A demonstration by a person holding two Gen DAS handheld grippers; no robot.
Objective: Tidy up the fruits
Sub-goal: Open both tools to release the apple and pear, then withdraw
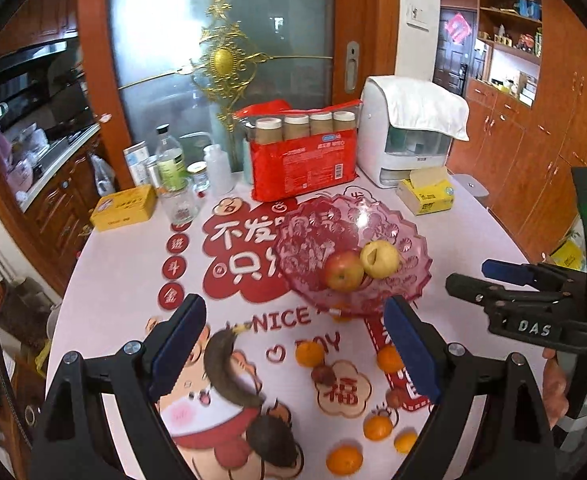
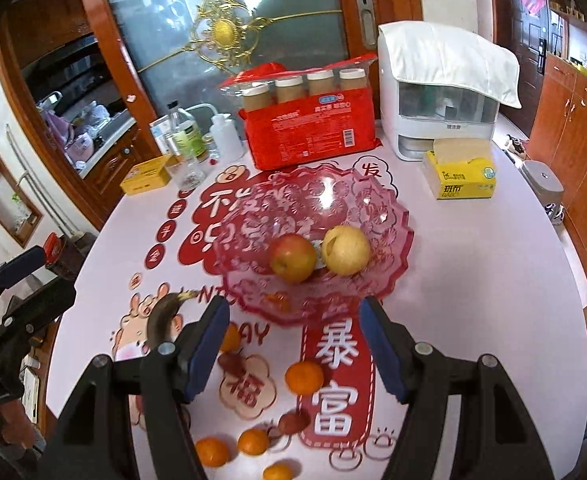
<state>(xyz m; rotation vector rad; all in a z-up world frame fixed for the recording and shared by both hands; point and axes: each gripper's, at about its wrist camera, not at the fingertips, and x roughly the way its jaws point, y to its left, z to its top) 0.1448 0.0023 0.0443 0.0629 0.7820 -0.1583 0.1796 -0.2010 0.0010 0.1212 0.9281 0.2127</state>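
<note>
Both the left gripper point(image 1: 293, 344) and right gripper point(image 2: 295, 344) hang with jaws released, empty, above the surface point(image 2: 473, 280). The dark overripe banana point(image 1: 229, 372) (its length running away from the viewer) lies below the left one, nearer it than the right.

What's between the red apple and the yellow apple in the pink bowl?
Nothing but a thin strip of bowl: the red apple and yellow apple sit side by side, clearest from the right wrist.

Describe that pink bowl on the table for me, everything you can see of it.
The pink bowl is see-through, glass or plastic by its look, wide and shallow with a scalloped rim and pressed flower-like patterns. It stands upright on the printed tablecloth, in front of a red package. Inside lie a red apple and a yellow apple, side by side. Neither gripper touches it.
</note>
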